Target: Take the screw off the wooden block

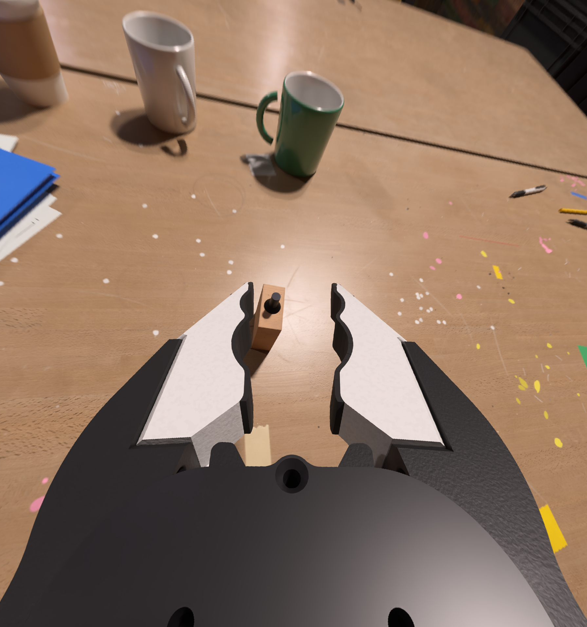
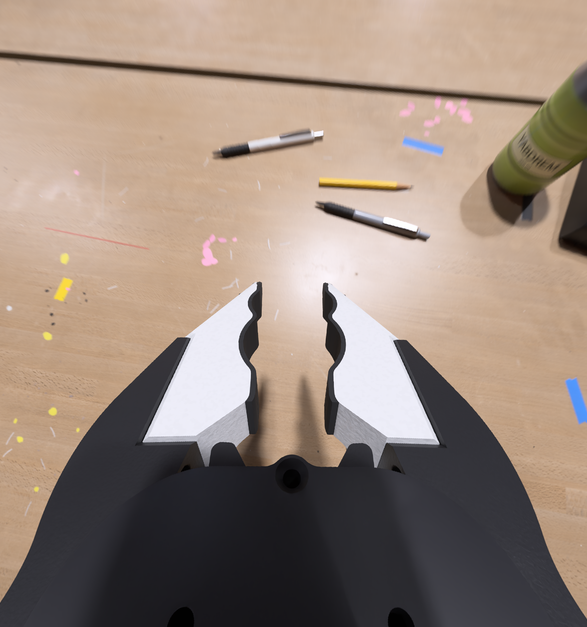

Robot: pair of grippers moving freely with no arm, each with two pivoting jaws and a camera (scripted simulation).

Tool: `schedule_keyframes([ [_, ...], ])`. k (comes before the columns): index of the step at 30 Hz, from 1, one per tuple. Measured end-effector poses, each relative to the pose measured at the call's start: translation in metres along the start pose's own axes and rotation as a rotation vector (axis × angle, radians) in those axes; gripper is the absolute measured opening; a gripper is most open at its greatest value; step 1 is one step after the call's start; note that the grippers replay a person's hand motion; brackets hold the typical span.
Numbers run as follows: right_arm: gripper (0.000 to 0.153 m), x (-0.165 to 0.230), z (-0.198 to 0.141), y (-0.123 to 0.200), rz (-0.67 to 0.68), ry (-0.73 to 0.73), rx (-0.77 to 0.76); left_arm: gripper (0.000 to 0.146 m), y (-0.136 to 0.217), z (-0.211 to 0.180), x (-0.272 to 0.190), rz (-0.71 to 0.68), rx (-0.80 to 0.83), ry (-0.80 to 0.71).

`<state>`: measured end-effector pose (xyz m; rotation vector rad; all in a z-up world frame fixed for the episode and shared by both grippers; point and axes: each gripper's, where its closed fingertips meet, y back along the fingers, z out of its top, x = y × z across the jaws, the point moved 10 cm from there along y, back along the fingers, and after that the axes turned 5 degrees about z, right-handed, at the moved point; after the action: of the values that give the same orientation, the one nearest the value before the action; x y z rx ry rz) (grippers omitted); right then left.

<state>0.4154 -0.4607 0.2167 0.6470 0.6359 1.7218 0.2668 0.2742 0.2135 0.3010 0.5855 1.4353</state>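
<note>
Small tan wooden block [image 1: 267, 319] w/ dark screw [image 1: 273, 302] upright, left claw [image 1: 292, 288] agape, empty, right claw [image 2: 292, 287] likewise

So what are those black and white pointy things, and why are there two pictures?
They are tongs: two-finger grabbers, each carrying its own camera that looks along its fingers. One picture comes from the left tongs, the other from the right tongs. Both are open and hold nothing. By the left tongs a small wooden block stands on the table with a dark screw sticking out of its top. Behind it are a green mug, a white mug and blue folders. The right tongs see two pens, a yellow pencil and a green bottle.
</note>
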Motion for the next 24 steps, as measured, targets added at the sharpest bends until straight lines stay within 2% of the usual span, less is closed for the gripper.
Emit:
schedule_keyframes([
  [5,0.038,0.025,0.015,0.032,0.001,0.054,-0.163,0.047,-0.044,-0.008,0.013,-0.011,0.186,0.002],
  [8,0.039,0.043,0.023,0.047,0.018,0.099,-0.242,0.047,-0.063,-0.012,0.014,-0.035,0.235,-0.016],
  [11,0.040,0.068,0.028,0.064,0.103,0.154,-0.305,0.045,-0.074,-0.016,0.015,0.013,0.282,-0.039],
  [16,0.040,0.106,0.030,0.091,0.283,0.256,-0.455,0.030,-0.080,-0.019,0.013,0.022,0.344,-0.053],
  [19,0.039,0.116,0.029,0.096,0.316,0.291,-0.461,0.010,-0.082,-0.018,0.008,-0.039,0.360,-0.080],
  [24,0.039,0.123,0.029,0.090,0.298,0.312,-0.433,0.008,-0.067,-0.015,0.005,-0.048,0.300,-0.098],
])
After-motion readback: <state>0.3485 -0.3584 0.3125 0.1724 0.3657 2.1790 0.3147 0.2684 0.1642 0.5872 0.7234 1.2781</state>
